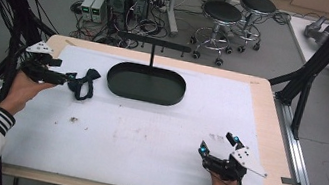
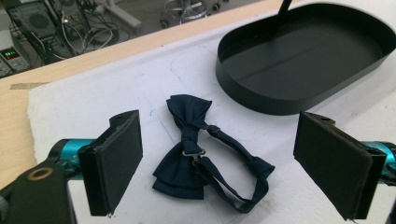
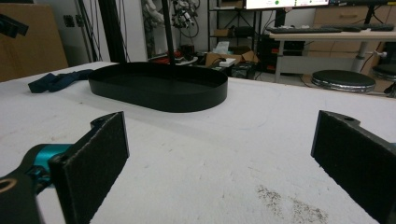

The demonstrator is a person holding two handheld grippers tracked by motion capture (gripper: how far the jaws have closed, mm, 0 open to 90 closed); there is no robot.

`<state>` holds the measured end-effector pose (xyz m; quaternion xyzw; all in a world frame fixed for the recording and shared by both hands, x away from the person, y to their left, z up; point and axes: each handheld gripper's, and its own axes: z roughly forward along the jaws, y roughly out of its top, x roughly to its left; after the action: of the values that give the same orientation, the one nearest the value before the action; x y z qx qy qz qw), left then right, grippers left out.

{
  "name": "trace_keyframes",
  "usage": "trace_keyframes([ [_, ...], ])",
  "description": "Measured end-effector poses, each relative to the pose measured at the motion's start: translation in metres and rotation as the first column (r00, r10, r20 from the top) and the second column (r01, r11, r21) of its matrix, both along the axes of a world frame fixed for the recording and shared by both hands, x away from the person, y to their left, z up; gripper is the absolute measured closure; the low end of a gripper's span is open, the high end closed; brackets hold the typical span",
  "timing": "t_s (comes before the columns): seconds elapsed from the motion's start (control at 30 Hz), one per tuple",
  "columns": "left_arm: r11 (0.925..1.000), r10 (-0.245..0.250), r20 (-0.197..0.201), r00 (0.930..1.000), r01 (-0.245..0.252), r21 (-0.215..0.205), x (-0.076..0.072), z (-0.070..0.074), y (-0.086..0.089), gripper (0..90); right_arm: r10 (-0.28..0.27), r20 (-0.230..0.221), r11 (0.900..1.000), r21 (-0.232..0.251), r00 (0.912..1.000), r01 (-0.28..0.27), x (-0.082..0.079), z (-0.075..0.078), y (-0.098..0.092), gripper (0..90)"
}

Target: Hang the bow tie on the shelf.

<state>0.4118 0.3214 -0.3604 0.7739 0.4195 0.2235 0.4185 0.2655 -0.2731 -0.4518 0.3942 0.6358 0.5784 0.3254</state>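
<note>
While the left tongs (image 2: pixel 219 163) stand wide apart on either side of the navy bow tie (image 2: pixel 196 154), the tie lies flat on the white tabletop (image 1: pixel 144 140), seemingly untouched, just left of the black oval tray (image 1: pixel 146 84). Well off to the tray's near right, the right tongs (image 1: pixel 217 144) also gape, low over bare tabletop.

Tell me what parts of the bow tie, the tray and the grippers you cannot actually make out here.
- Navy fabric bow tie: in the high view it is too small to show its clasp.
- Black oval metal tray: in the left gripper view its far end is cut off by the right edge.
- Right hand-held gripper: in the right gripper view its right jaw is cut by the frame corner.
</note>
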Motion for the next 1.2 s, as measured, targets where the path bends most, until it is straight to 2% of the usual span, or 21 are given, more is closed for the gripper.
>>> trace_keyframes([
  [0.07, 1.0, -0.006, -0.014, 0.9999, 0.006, -0.001, 0.005, 0.0, 0.0, 15.9, 0.0, 0.004, 1.0, 0.001, 1.0, 0.0, 0.0, 0.0, 0.0, 3.1],
  [0.23, 0.9996, 0.004, -0.059, 0.9983, -0.003, 0.027, 0.018, -0.004, -0.003, 16.0, -0.001, 0.0, 1.0, 0.005, 1.0, 0.001, 0.0, 0.0, 0.0, 3.0],
  [0.27, 0.9996, 0.004, -0.059, 0.9983, -0.003, 0.027, 0.018, -0.004, -0.003, 16.0, -0.001, 0.0, 1.0, 0.005, 1.0, 0.001, 0.0, 0.0, 0.0, 3.0],
  [0.33, 1.0, 0.009, -0.076, 0.9971, -0.009, 0.001, 0.021, -0.005, -0.004, 16.0, -0.003, 0.003, 1.0, 0.004, 1.0, 0.003, 0.0, 0.0, -0.001, 3.0],
  [0.37, 0.9999, 0.009, -0.086, 0.9962, -0.008, 0.01, 0.023, -0.006, -0.005, 16.0, -0.004, 0.0, 1.0, 0.009, 1.0, 0.004, 0.0, 0.0, -0.001, 3.1],
  [0.43, 0.9978, 0.006, -0.115, 0.9933, 0.001, 0.066, 0.031, -0.006, -0.005, 16.0, -0.004, -0.002, 1.0, 0.014, 1.0, 0.004, 0.0, 0.0, -0.001, 3.0],
  [0.57, 0.9971, 0.004, -0.117, 0.9931, 0.005, 0.075, 0.036, -0.004, -0.006, 16.4, -0.005, 0.003, 1.0, 0.005, 1.0, 0.005, 0.0, 0.0, -0.001, 3.0],
  [0.63, 0.998, 0.007, -0.124, 0.9922, 0.001, 0.063, 0.039, -0.006, -0.006, 17.3, -0.005, 0.003, 1.0, 0.004, 1.0, 0.005, 0.0, 0.0, -0.001, 3.0],
  [0.73, 0.9938, 0.012, -0.153, 0.9881, 0.005, 0.111, 0.042, -0.013, -0.008, 17.2, -0.008, 0.006, 1.0, 0.002, 1.0, 0.007, 0.0, 0.0, 0.0, 3.0],
  [0.93, 0.9921, 0.001, -0.164, 0.9865, 0.02, 0.124, 0.046, -0.02, -0.015, 17.3, -0.013, 0.005, 1.0, 0.002, 0.9999, 0.013, 0.0, 0.0, 0.0, 3.0],
  [1.03, 0.9907, -0.004, -0.188, 0.9821, 0.03, 0.133, 0.05, -0.027, -0.018, 17.3, -0.015, 0.004, 1.0, 0.002, 0.9999, 0.015, 0.0, 0.0, 0.0, 3.0],
  [1.2, 0.9883, -0.012, -0.2, 0.9797, 0.042, 0.147, 0.053, -0.032, -0.022, 17.4, -0.016, 0.005, 1.0, -0.001, 0.9999, 0.016, -0.001, 0.0, 0.0, 3.1],
])
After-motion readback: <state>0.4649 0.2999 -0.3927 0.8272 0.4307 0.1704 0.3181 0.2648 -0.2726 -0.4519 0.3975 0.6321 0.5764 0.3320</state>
